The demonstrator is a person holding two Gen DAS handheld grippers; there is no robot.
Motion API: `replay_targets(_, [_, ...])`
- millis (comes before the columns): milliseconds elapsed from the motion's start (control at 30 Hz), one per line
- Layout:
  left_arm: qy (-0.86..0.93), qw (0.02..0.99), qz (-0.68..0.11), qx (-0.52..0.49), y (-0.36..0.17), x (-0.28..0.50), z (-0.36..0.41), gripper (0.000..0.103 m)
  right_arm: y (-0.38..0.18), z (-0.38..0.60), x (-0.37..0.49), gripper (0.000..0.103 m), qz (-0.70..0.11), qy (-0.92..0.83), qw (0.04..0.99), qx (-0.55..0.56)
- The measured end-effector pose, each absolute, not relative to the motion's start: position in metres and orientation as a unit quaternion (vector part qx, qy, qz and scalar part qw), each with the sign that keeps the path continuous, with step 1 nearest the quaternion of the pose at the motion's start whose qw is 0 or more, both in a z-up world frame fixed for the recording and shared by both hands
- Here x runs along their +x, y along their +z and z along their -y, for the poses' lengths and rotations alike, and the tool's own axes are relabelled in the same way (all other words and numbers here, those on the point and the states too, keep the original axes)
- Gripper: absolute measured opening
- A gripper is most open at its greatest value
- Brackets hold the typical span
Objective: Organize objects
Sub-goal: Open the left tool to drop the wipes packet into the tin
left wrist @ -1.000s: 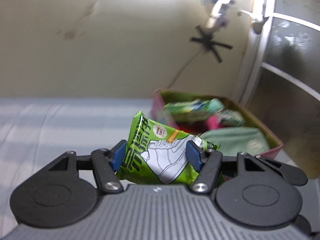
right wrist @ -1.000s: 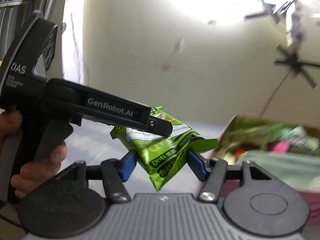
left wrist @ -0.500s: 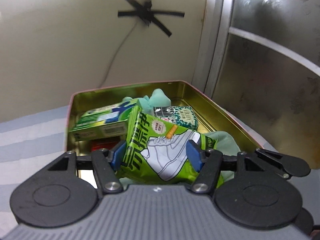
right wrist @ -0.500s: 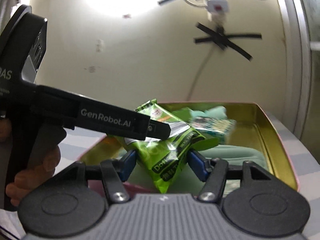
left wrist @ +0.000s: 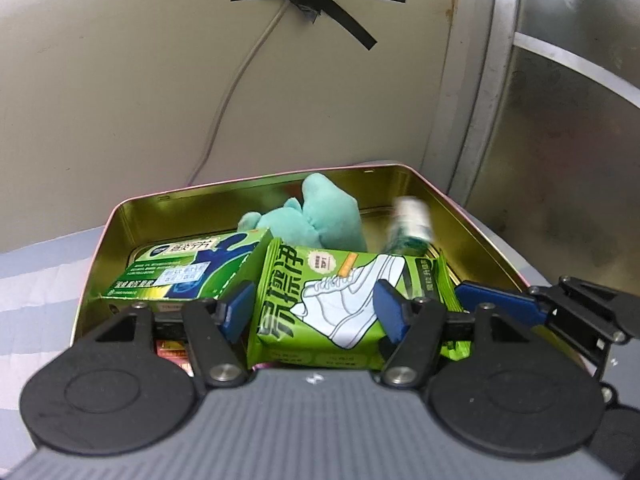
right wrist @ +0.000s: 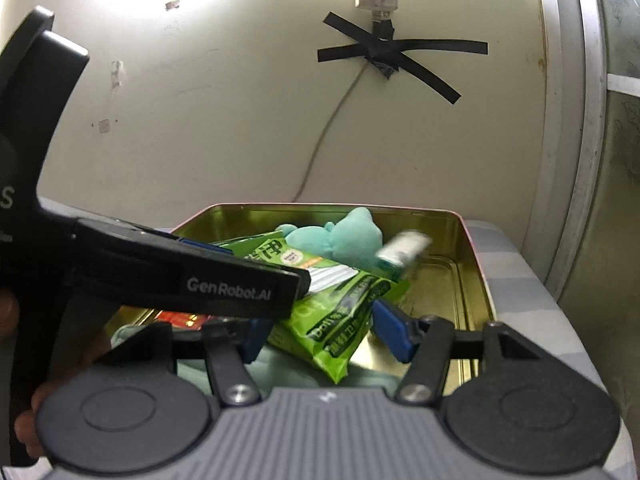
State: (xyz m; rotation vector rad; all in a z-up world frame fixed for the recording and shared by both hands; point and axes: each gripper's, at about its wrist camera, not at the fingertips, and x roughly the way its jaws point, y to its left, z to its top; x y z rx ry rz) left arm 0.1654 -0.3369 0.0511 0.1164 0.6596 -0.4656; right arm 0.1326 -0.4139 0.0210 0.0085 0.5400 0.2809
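The left gripper (left wrist: 312, 312) is clamped on a green packet (left wrist: 328, 300), its blue pads pressed to the packet's two short sides. The packet sits squarely between the fingers, printed face up and tipped toward the camera, its long axis running across from one pad to the other. It hangs over the near part of an open tin (left wrist: 96, 264), above the things already inside.

The right gripper (right wrist: 320, 332) comes at the same packet (right wrist: 340, 320) from the other side. Its fingers straddle the packet's lower corner; the left pad lies against the wrapper's edge, but I cannot tell whether the right pad presses on it. In the left wrist view one of its blue fingers (left wrist: 496, 302) lies just right of the packet's crimped end.

The tin (right wrist: 476, 264) rests on a striped, pale surface, near a cream wall and just left of a metal-framed door. In it, from left to right: a green box (left wrist: 180, 268) lying flat against the left wall, something red (left wrist: 172, 350) below it, a teal plush (left wrist: 316, 216) at the back middle, and a small blurred bottle (left wrist: 408, 228) leaning at the right. Pale green cloth (right wrist: 280, 368) shows at the near end in the right wrist view.
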Motion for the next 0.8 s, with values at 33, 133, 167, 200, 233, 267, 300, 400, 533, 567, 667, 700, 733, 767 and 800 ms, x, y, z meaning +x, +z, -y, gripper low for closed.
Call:
replay_targets(33, [-0.225, 0.918, -0.321, 0.056, 0.052, 0.164, 0.336, 0.067, 0.021, 0.414, 0.13, 0.059, -0.263, 0.138, 0.955, 0.006])
replay_targets(133, [-0.223, 0.92, -0.318, 0.06, 0.053, 0.158, 0.332, 0.067, 0.021, 0.417, 0.122, 0.06, -0.253, 0.137, 0.958, 0.014])
replay_targets(167, [-0.223, 0.921, -0.315, 0.062, 0.054, 0.154, 0.33, 0.068, 0.02, 0.417, 0.116, 0.06, -0.248, 0.138, 0.959, 0.018])
replay_targets(200, [-0.221, 0.922, -0.313, 0.064, 0.054, 0.151, 0.329, 0.068, 0.021, 0.418, 0.11, 0.06, -0.244, 0.137, 0.96, 0.022])
replay_targets(233, [-0.22, 0.923, -0.31, 0.066, 0.056, 0.147, 0.327, 0.068, 0.02, 0.419, 0.104, 0.06, -0.239, 0.137, 0.961, 0.027])
replay_targets(267, [-0.22, 0.923, -0.308, 0.067, 0.056, 0.143, 0.326, 0.068, 0.021, 0.419, 0.098, 0.06, -0.236, 0.136, 0.962, 0.032])
replay_targets(300, [-0.22, 0.924, -0.306, 0.069, 0.057, 0.139, 0.324, 0.068, 0.022, 0.42, 0.092, 0.06, -0.234, 0.136, 0.962, 0.038])
replay_targets(400, [-0.217, 0.927, -0.294, 0.083, 0.061, 0.121, 0.317, 0.068, 0.024, 0.42, 0.077, 0.06, -0.226, 0.138, 0.963, 0.054])
replay_targets(533, [-0.215, 0.929, -0.287, 0.087, 0.066, 0.099, 0.304, 0.07, 0.028, 0.416, 0.053, 0.062, -0.213, 0.137, 0.965, 0.066])
replay_targets(567, [-0.215, 0.93, -0.286, 0.084, 0.067, 0.093, 0.299, 0.07, 0.028, 0.414, 0.045, 0.063, -0.209, 0.138, 0.966, 0.071])
replay_targets(667, [-0.208, 0.933, -0.281, 0.085, 0.071, 0.076, 0.287, 0.07, 0.03, 0.408, 0.031, 0.064, -0.201, 0.136, 0.967, 0.083])
replay_targets(700, [-0.205, 0.935, -0.277, 0.086, 0.072, 0.071, 0.283, 0.07, 0.03, 0.406, 0.025, 0.065, -0.198, 0.136, 0.967, 0.087])
replay_targets(733, [-0.203, 0.937, -0.273, 0.086, 0.073, 0.066, 0.278, 0.07, 0.031, 0.405, 0.02, 0.065, -0.196, 0.136, 0.967, 0.092])
replay_targets(767, [-0.201, 0.938, -0.27, 0.084, 0.074, 0.061, 0.273, 0.07, 0.031, 0.404, 0.013, 0.066, -0.193, 0.136, 0.967, 0.099])
replay_targets(800, [-0.199, 0.939, -0.268, 0.081, 0.074, 0.056, 0.268, 0.072, 0.031, 0.403, 0.007, 0.066, -0.192, 0.136, 0.966, 0.106])
